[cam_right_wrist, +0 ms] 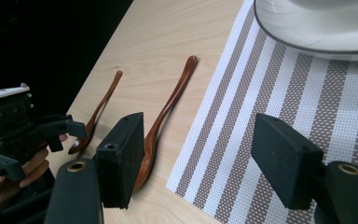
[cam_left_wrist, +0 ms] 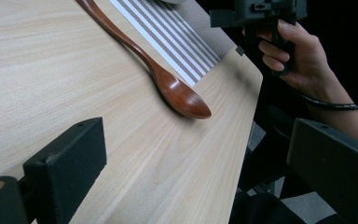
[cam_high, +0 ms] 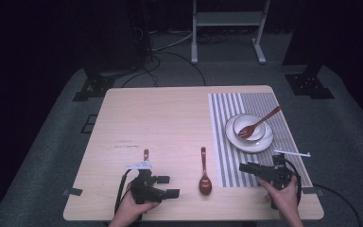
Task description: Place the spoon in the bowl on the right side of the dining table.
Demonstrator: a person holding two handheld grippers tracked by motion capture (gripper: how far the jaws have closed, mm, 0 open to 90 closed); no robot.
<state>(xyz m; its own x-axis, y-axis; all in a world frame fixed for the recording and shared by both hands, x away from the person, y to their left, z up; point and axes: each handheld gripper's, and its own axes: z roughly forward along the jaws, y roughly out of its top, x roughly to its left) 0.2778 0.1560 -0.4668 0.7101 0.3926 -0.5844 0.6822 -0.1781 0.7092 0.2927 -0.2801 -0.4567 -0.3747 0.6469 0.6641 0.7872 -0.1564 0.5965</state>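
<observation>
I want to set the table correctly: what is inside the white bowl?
A brown wooden fork lies in the white bowl, its handle leaning out over the rim. The bowl's bottom under the fork's head is covered.

place: lab/studio | cues: black curtains (cam_high: pixel 38 42); floor cables (cam_high: pixel 170 52); metal stand (cam_high: pixel 229 28)
</observation>
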